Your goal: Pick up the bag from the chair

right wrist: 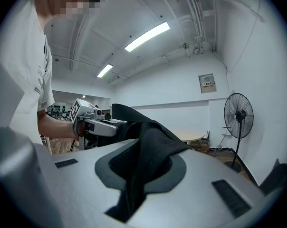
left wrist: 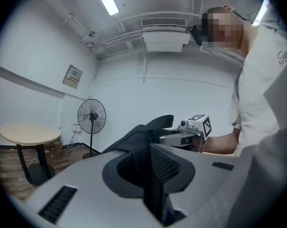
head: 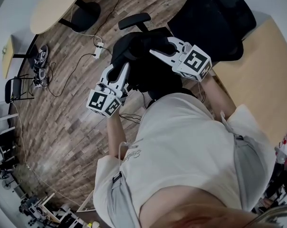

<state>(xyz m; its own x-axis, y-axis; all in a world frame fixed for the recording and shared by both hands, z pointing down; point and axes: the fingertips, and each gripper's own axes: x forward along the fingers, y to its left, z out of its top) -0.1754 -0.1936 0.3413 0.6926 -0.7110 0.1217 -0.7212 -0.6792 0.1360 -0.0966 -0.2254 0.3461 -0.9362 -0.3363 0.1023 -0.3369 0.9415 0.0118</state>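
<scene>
The black bag (head: 138,49) hangs between my two grippers in front of the black office chair (head: 215,18), lifted off its seat. My left gripper (head: 120,75) is shut on a fold of the bag's fabric (left wrist: 143,151), which runs down through its jaws. My right gripper (head: 160,51) pinches another fold of the bag (right wrist: 150,146) from the opposite side. Each gripper view shows the other gripper across the bag: the right gripper (left wrist: 191,133) and the left gripper (right wrist: 93,122). Both views look upward at walls and ceiling.
A chair armrest (head: 134,20) sticks out just behind the bag. A wooden desk (head: 269,75) lies to the right and a round table (head: 55,6) to the far left. A power strip (head: 100,49) with cables lies on the wood floor. A standing fan (left wrist: 91,118) is by the wall.
</scene>
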